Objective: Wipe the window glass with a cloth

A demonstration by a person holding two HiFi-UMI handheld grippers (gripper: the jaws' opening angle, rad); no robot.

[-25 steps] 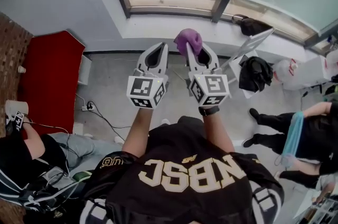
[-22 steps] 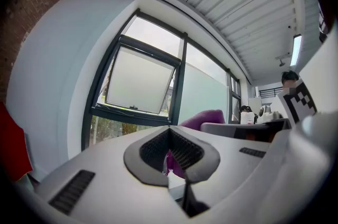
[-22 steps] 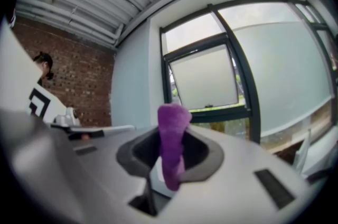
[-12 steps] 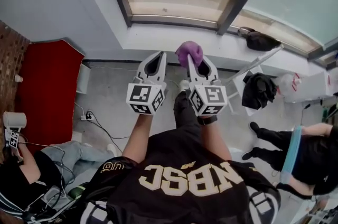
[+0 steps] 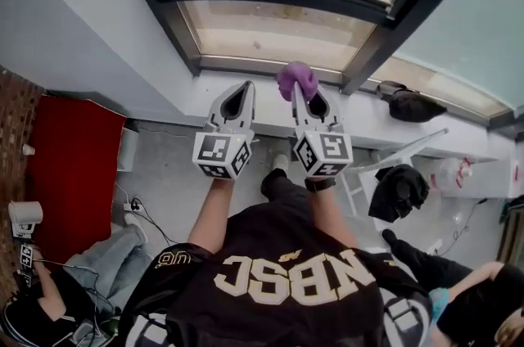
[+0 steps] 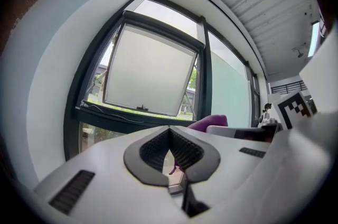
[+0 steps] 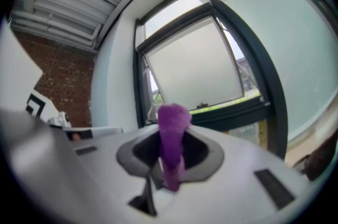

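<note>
- Cloth (image 7: pixel 172 128), purple, stood pinched in the right gripper (image 5: pixel 304 94). The jaws were closed on its lower part, and a bunched tuft rose past their tips.
- Left gripper (image 6: pixel 169 130), just beside the right one, had its jaws together at the tips with nothing between them. Only a little purple from the neighbour showed through the gap behind the tips.
- Window glass (image 5: pixel 266 26) lay ahead of both claws and seemed apart from them. In no view did the cloth touch it.
- I judged the cloth to be soft, light and limp. It would fold under pressure, it could not break, and it could hardly slip out while the ribbed pads pressed on it.
- The small tuft probably gave little wiping face. A hold lower on the bundle, with more cloth free in front of the tips, would likely let it flatten on the pane. It would also keep the hard jaws away from the glass, which was the fragile thing.
</note>
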